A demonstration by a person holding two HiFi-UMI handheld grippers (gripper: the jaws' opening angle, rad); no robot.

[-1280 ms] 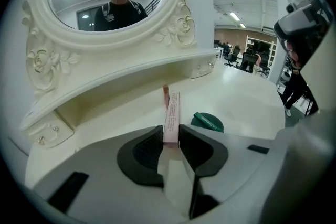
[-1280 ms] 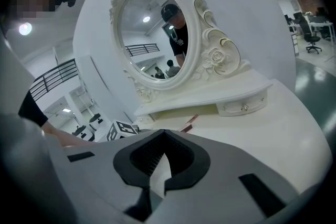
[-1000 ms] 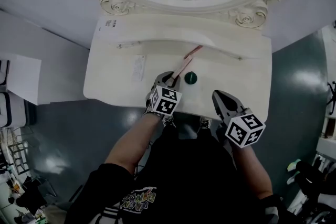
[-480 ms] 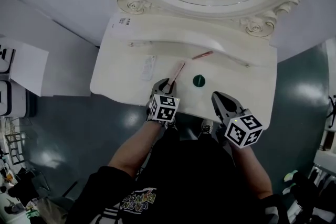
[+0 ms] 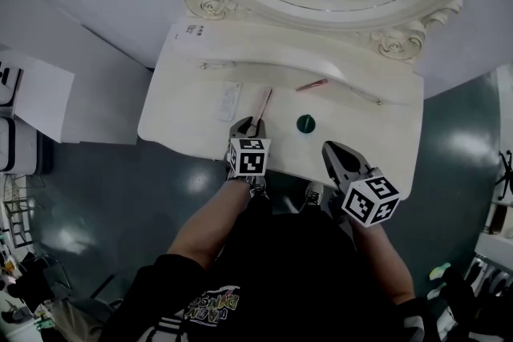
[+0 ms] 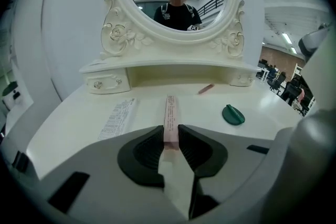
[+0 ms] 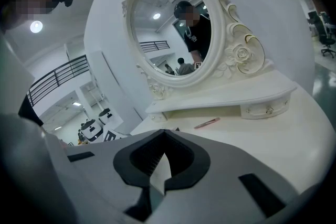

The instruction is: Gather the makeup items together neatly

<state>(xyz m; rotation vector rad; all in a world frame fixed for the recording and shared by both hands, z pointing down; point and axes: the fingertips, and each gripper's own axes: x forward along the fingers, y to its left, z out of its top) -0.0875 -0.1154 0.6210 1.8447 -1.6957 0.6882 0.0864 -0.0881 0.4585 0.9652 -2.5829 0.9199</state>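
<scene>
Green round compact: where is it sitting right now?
Head view: the dark green round compact lies on the white vanity top, just right of the long pink box gripped by the left gripper, with the thin pink stick behind it.

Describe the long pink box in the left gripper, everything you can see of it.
The pink box is long, slim and square-edged, pale pink like card, with fine print along its top face. The left gripper clamps its near end between its jaws; the rest points straight ahead, low over the white vanity top. Whether its far end rests there cannot be told. A printed sheet lies apart on its left, a green round item apart on its right.
</scene>
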